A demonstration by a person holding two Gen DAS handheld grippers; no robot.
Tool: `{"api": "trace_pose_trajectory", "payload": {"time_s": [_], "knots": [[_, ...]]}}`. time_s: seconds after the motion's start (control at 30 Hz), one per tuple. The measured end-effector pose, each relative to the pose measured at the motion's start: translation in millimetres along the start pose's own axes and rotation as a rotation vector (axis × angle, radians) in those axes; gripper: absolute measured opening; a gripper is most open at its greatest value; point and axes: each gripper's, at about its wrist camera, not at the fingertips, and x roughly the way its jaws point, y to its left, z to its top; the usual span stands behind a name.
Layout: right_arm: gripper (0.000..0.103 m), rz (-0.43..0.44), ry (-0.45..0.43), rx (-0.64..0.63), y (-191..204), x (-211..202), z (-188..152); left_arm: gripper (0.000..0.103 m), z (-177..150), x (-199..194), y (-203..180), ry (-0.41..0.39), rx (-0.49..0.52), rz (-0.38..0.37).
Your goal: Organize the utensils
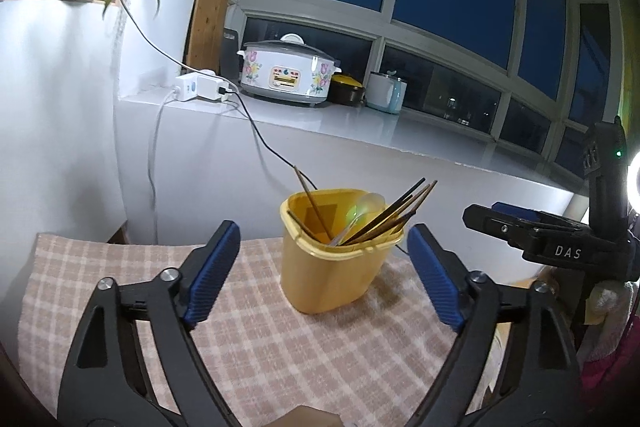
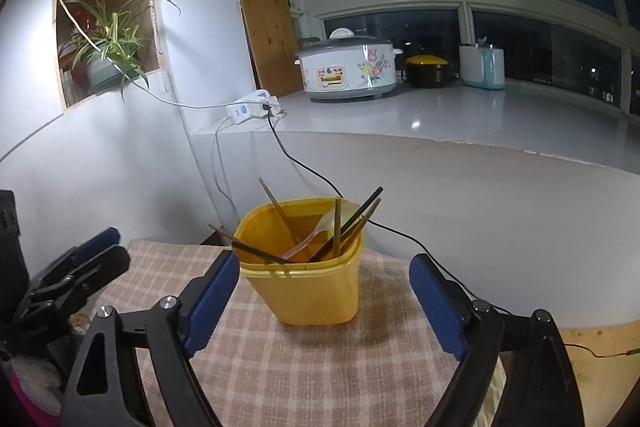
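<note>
A yellow plastic utensil holder [image 1: 328, 279] stands upright on a checked cloth [image 1: 304, 355]. It holds several chopsticks [image 1: 394, 215] and a pale spoon [image 1: 366, 207]. It also shows in the right wrist view [image 2: 308, 291] with the chopsticks [image 2: 352, 223] and the spoon [image 2: 320, 233] leaning in it. My left gripper [image 1: 324, 239] is open and empty, just in front of the holder. My right gripper [image 2: 324, 271] is open and empty, also just in front of it. The right gripper [image 1: 516, 227] shows at the right in the left wrist view, and the left gripper [image 2: 86, 259] at the left in the right wrist view.
A white ledge [image 2: 460, 115] behind carries a flowered rice cooker [image 2: 348, 67], a black pot with a yellow lid [image 2: 426, 71], a pale blue appliance [image 2: 482, 67] and a power strip [image 2: 250, 109]. A black cable [image 2: 304, 167] hangs behind the holder. A potted plant [image 2: 106, 55] sits in a wall niche.
</note>
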Motion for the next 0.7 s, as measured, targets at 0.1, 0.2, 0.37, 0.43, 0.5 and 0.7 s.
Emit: {"api": "trace_pose_trajectory", "payload": {"time_s": [0.1,0.2,0.37,0.43,0.5,0.7], "knots": [[0.092,-0.013,-0.01,0.0,2.9,-5.8,-6.5,0.101,-5.3,-9.7,-2.7,-0.005,0.014,0.025],[0.093,-0.026,-0.021,0.005,5.4,-9.6,-10.5,0.102,-10.4,-17.9,-6.9,-0.004,0.032,0.061],[0.103,-0.06,-0.056,-0.014,14.0,-18.9,-18.1,0.103,-18.9,-29.2,-5.4,0.014,-0.001,0.086],[0.103,-0.081,-0.066,-0.025,18.8,-22.2,-22.2,0.103,-21.8,-33.7,-3.4,0.015,-0.021,0.104],[0.103,-0.092,-0.072,-0.021,21.2,-25.3,-27.3,0.103,-26.1,-38.3,-0.4,0.012,-0.043,0.114],[0.103,-0.098,-0.066,0.021,19.9,-28.8,-40.0,0.103,-35.6,-44.7,3.9,0.034,-0.076,0.133]]}}
